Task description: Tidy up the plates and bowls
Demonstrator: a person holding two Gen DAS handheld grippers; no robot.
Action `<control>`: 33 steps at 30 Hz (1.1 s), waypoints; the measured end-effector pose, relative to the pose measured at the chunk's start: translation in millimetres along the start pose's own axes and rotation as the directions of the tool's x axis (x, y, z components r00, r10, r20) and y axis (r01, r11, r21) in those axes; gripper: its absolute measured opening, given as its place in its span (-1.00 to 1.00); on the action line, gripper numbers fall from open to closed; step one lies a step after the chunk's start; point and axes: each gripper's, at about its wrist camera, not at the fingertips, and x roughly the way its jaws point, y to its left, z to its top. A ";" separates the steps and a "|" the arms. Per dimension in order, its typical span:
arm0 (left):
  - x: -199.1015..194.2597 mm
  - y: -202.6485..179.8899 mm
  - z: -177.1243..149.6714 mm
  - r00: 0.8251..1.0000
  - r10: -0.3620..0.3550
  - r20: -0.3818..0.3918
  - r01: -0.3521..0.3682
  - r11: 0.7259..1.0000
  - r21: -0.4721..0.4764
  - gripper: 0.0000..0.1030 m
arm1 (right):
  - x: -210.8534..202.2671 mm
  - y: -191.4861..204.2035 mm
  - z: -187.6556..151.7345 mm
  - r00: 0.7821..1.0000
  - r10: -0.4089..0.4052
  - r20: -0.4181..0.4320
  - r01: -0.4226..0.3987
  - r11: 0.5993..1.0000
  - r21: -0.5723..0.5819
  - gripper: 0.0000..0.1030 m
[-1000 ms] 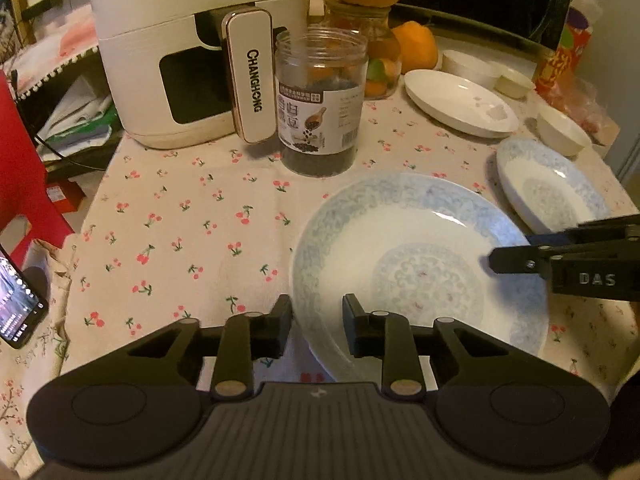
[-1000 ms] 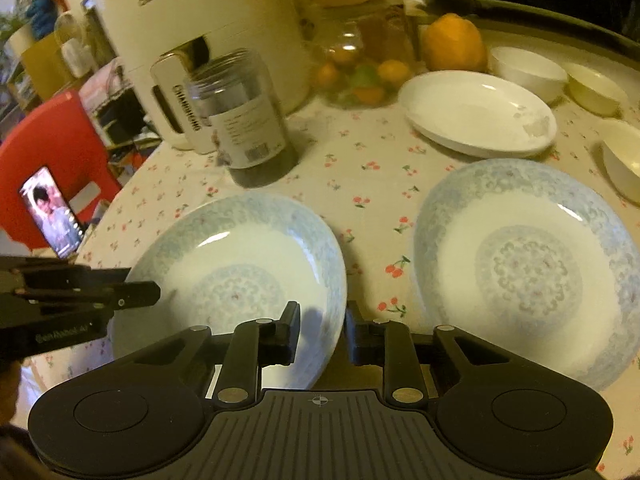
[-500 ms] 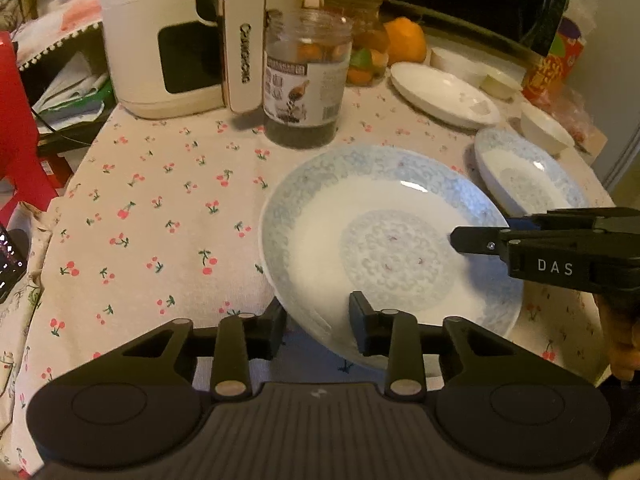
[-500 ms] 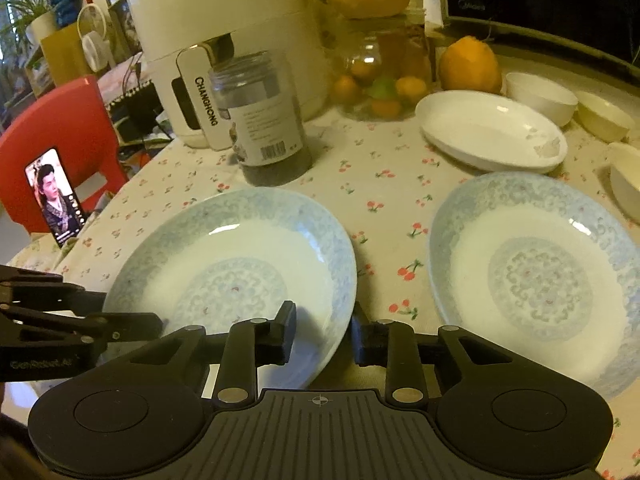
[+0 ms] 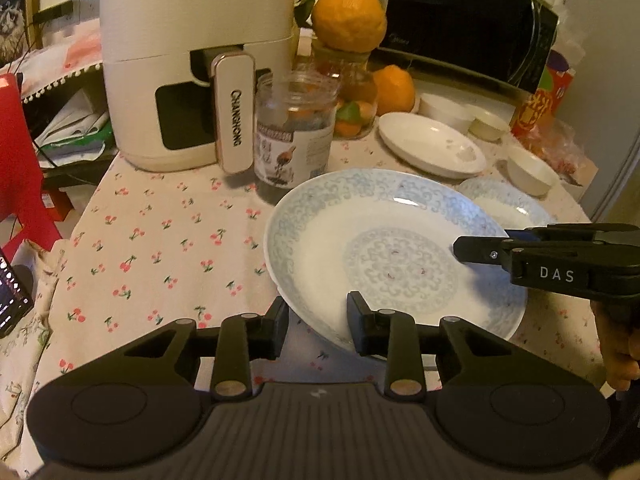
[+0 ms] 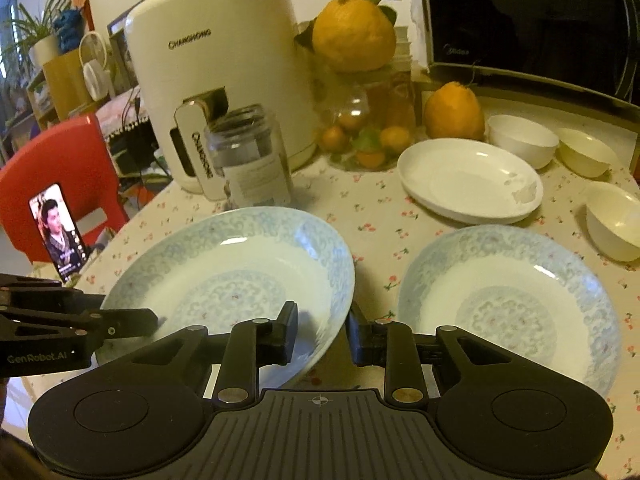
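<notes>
A blue-patterned plate hangs tilted just above the flowered tablecloth, held from both sides. My left gripper is shut on its near-left rim, and its fingers also show in the right wrist view. My right gripper is shut on the opposite rim, its fingers reaching over the plate from the right. A second blue-patterned plate lies on the cloth beside it. Behind lie a white plate and three small bowls.
A cream air fryer and a clear jar stand at the back left. A glass jar of fruit topped by an orange and a black microwave stand behind. A phone leans by a red chair.
The blue-patterned plate has come up off the cloth in both grippers and now tilts, its far edge overlapping the second plate in the left wrist view. Both views have pitched upward.
</notes>
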 end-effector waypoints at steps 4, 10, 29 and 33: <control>0.2 -8.5 4.1 1.000 -0.014 0.012 0.014 1.000 0.006 -0.44 | -7.7 -9.6 2.6 1.000 -0.005 0.013 0.005 1.000 0.017 -0.50; 6.5 -29.0 11.9 0.999 -0.038 0.015 0.037 0.999 0.033 -0.44 | -17.5 -31.7 2.2 1.000 -0.024 0.017 0.023 0.998 0.051 -0.50; 47.9 -111.3 34.7 0.994 -0.108 -0.021 0.110 0.984 0.138 -0.44 | -45.8 -122.2 -5.5 0.989 -0.148 0.020 0.143 0.974 0.175 -0.50; 57.8 -123.6 37.3 0.994 -0.103 -0.032 0.106 0.983 0.150 -0.44 | -44.5 -135.9 -6.2 0.984 -0.177 0.009 0.172 0.966 0.192 -0.50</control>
